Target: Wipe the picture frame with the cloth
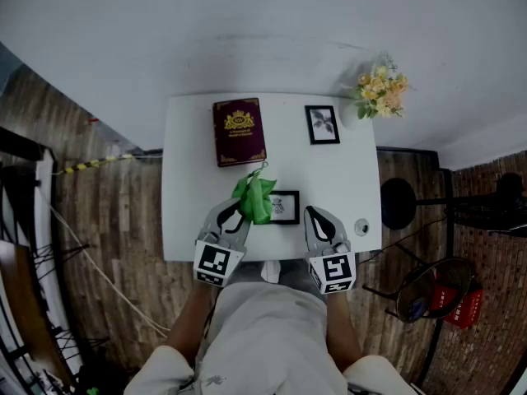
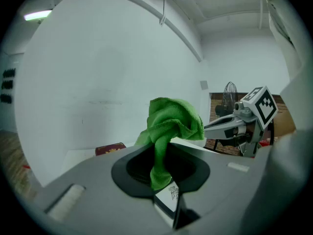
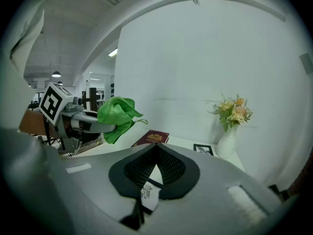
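A small black picture frame (image 1: 285,206) lies flat near the table's front edge, between my two grippers. My left gripper (image 1: 238,210) is shut on a green cloth (image 1: 254,196), which bunches up above its tips just left of the frame. In the left gripper view the cloth (image 2: 171,124) rises out of the jaws, and a corner of the frame (image 2: 167,198) shows below them. My right gripper (image 1: 313,215) is at the frame's right side, shut, with nothing between its jaws. The right gripper view shows the frame (image 3: 147,192) under the closed tips.
A white table (image 1: 189,188) carries a maroon book (image 1: 239,130) at the back left, a second black frame (image 1: 322,124) at the back, a white vase of flowers (image 1: 377,95) at the back right corner and a small round object (image 1: 361,227) near the front right.
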`<state>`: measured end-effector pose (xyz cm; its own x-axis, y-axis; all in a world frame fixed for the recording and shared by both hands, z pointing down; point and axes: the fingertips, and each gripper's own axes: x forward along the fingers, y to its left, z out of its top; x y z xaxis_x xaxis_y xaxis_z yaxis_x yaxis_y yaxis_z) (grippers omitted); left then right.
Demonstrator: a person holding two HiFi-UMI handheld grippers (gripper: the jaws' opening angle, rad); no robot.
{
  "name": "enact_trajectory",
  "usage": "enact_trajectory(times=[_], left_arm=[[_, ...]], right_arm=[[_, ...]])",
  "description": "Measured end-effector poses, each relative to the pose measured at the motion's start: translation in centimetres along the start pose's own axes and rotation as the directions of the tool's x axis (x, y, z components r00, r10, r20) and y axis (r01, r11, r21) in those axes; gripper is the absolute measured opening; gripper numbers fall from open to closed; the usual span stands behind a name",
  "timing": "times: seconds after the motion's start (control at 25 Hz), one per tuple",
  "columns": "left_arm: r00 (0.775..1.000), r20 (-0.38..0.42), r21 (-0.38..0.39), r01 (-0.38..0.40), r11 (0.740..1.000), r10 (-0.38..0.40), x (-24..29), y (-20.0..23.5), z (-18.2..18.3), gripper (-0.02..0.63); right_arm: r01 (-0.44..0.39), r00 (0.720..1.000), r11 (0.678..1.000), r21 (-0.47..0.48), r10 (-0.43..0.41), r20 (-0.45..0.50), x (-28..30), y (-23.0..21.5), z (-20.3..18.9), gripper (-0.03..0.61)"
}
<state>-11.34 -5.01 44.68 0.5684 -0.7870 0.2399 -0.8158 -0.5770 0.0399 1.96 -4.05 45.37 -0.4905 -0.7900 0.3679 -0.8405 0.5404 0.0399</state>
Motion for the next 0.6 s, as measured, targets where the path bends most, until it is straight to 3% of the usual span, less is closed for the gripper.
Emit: enact_trajectory(times=[0.6], left_arm=[[0.996, 0.017, 0.002, -0.085, 0.996, 0.085, -0.6, -2.1, 1.5, 0.083]], right_arm=[[-0.076, 0.995, 0.997, -0.009, 0.077, 0.066, -1.3, -0.2, 1.6, 0.002]])
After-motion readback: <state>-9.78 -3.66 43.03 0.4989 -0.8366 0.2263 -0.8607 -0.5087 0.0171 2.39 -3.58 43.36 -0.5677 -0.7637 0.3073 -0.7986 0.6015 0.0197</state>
